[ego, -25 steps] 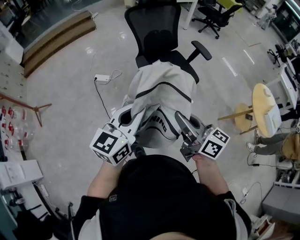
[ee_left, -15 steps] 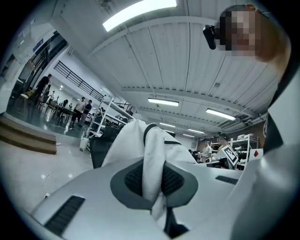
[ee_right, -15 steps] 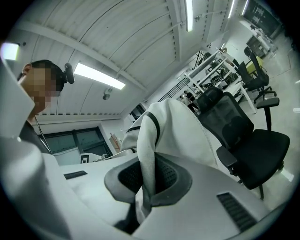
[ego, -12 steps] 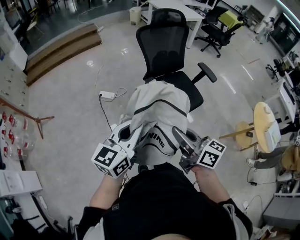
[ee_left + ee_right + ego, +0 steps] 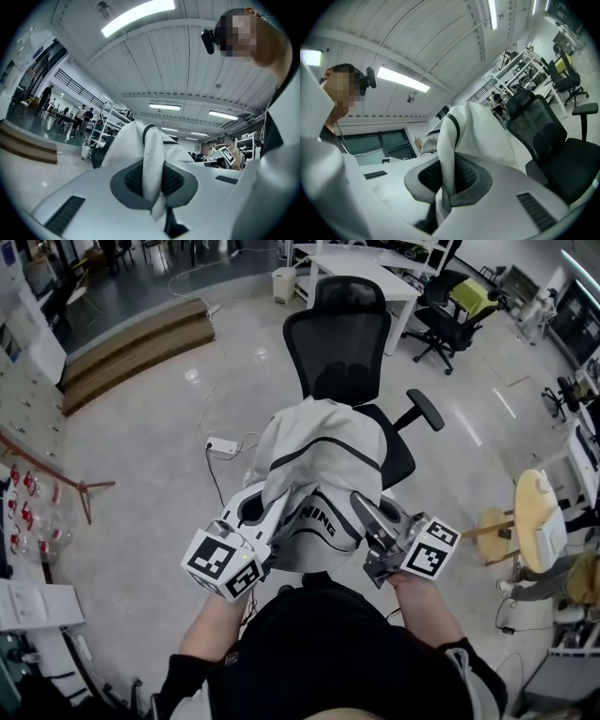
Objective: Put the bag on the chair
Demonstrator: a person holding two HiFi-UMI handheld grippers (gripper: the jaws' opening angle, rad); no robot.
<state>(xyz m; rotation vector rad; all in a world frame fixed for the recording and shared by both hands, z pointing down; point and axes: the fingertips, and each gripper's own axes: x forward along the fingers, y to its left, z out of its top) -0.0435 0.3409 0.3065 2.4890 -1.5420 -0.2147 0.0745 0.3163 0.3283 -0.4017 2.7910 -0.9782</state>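
A white bag with black trim hangs between my two grippers, in front of the black mesh office chair. My left gripper is shut on the bag's near left edge; in the left gripper view the white fabric is pinched between the dark pads. My right gripper is shut on the bag's near right edge, with fabric clamped between its pads. The bag's far end lies over the chair's black seat. In the right gripper view the chair stands just right of the bag.
A white power strip and its cable lie on the floor left of the chair. Wooden steps are at upper left, a white desk and more office chairs behind. A round wooden stool stands at right.
Both grippers have carried the bag forward toward the chair and slightly up; more of the chair and the desk behind it shows. The grips on the bag are unchanged.
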